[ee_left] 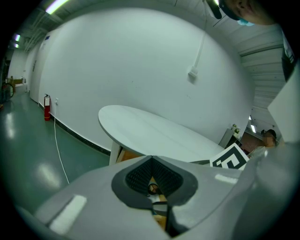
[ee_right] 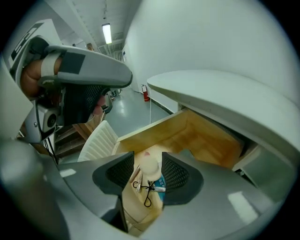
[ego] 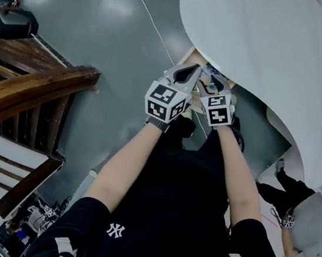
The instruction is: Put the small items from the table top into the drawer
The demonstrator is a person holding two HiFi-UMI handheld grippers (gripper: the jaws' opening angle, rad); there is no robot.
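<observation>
**Both tongs at the open drawer under the white worktop**

The glossy grey-green floor (ego: 104, 22) leaves open room to the left of the round, smooth white worktop (ego: 266, 56). Its curved edge overhangs an open drawer (ee_right: 197, 136) of pale wood. A white "NY" logo (ego: 115, 230) marks the person's black shirt. The left tongs (ego: 186, 73) are closed tip to tip and grip nothing. Just beside them, the right tongs (ego: 211, 82) stand apart above the drawer. A pale rounded item (ee_right: 149, 166) shows between their ribbed black pads (ee_right: 120, 171), which are not clamped on it. Below it in the drawer lie a black cord loop (ee_right: 146, 192) and a small blue-labelled thing (ee_right: 160, 182).
</observation>
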